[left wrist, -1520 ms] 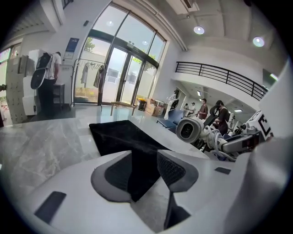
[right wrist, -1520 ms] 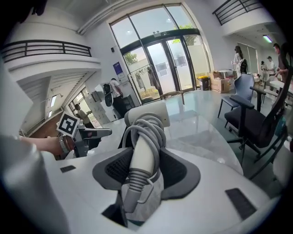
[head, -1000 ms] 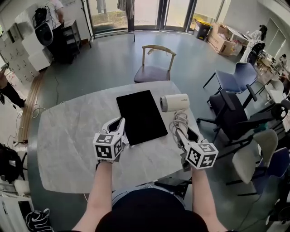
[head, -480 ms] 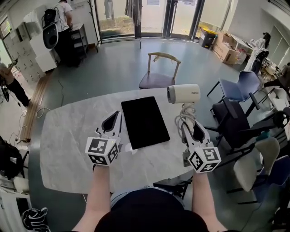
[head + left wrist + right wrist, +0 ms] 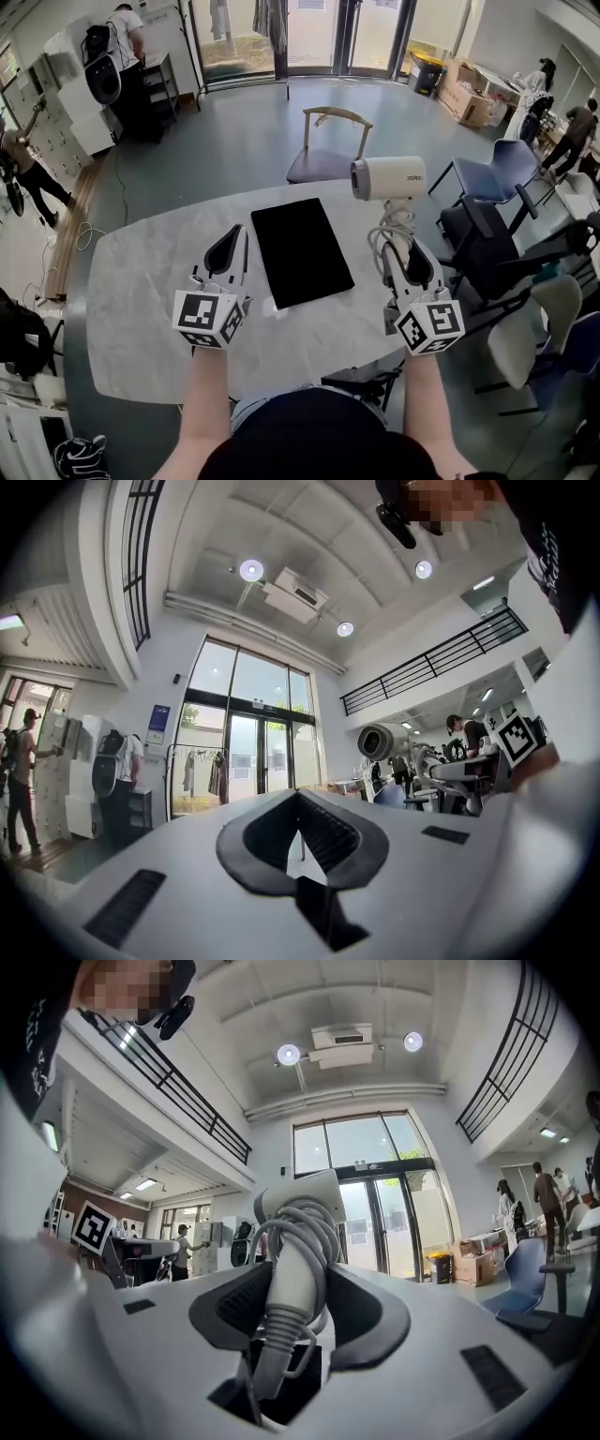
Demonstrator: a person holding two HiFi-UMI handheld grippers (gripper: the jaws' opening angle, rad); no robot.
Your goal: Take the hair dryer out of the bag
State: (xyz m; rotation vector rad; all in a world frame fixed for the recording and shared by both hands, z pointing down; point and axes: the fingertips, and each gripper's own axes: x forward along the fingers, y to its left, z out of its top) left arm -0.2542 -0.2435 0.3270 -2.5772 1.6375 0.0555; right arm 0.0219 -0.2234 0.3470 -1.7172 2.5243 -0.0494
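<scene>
While the right gripper (image 5: pixel 400 253) clamps the white plastic hair dryer (image 5: pixel 389 178) by its cord-wrapped handle, probably light but top-heavy, the left gripper (image 5: pixel 238 234) sits pressed together.

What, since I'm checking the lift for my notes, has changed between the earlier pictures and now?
The right hand-held gripper has carried the hair dryer higher, so it now shows past the far edge of the table in the head view. The left hand-held gripper rose too, jaws together and empty. Unchanged: the right grip on the dryer's handle, and the black bag lying flat on the table.
</scene>
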